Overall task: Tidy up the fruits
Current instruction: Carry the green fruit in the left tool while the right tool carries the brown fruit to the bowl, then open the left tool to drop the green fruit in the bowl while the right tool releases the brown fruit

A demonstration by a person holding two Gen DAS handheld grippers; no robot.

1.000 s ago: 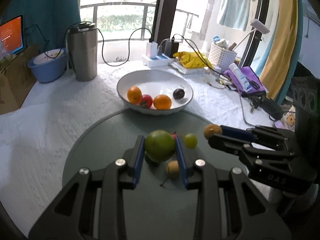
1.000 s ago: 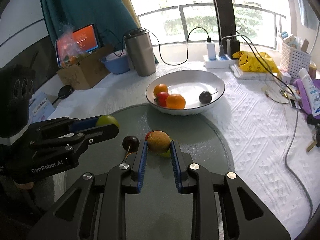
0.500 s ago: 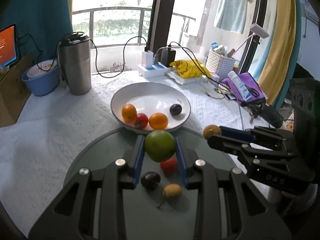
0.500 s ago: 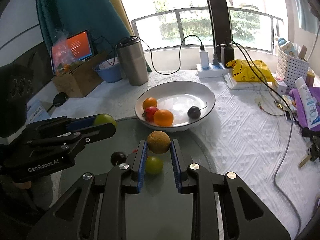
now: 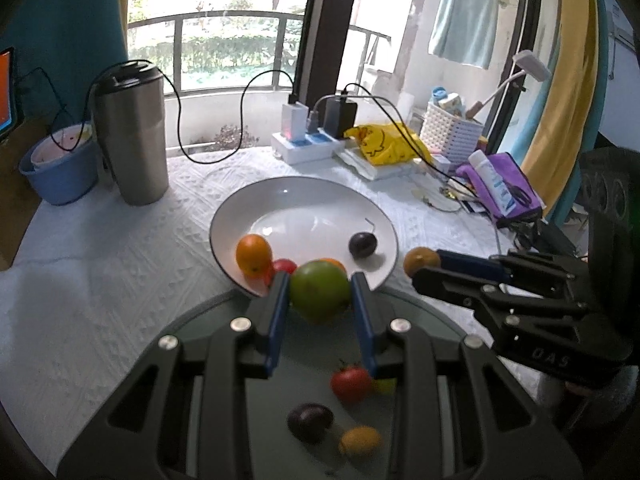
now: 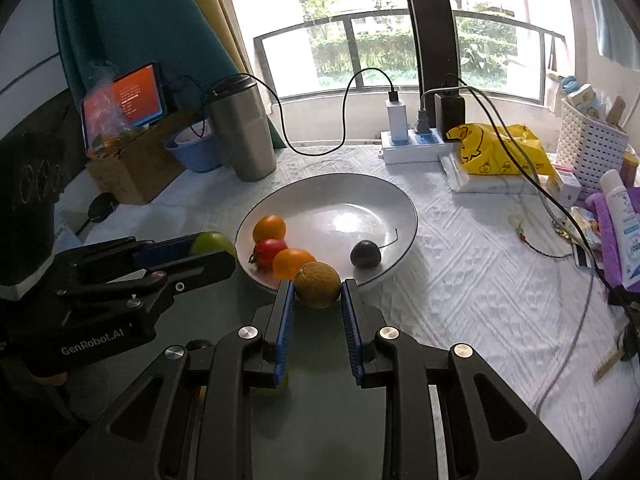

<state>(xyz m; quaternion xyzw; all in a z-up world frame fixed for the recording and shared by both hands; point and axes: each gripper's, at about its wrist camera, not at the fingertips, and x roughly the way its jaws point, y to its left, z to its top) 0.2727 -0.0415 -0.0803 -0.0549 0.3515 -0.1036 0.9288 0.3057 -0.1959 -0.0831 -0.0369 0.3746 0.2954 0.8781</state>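
Bowl (image 5: pixel 384 216) holds four fruits already, my left claw (image 5: pixel 320 300) grips a green apple (image 5: pixel 319 295) and my right claw (image 6: pixel 318 294) a brown fruit (image 6: pixel 317 284) at its near rim, and four small fruits wait on the mat (image 5: pixel 192 344).

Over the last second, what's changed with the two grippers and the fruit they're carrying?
Both grippers carried their fruit from over the dark round mat to the white bowl's near rim: the left gripper with the green fruit, the right gripper with the brownish-orange fruit. Both grips stayed shut. The bowl's four fruits haven't moved.
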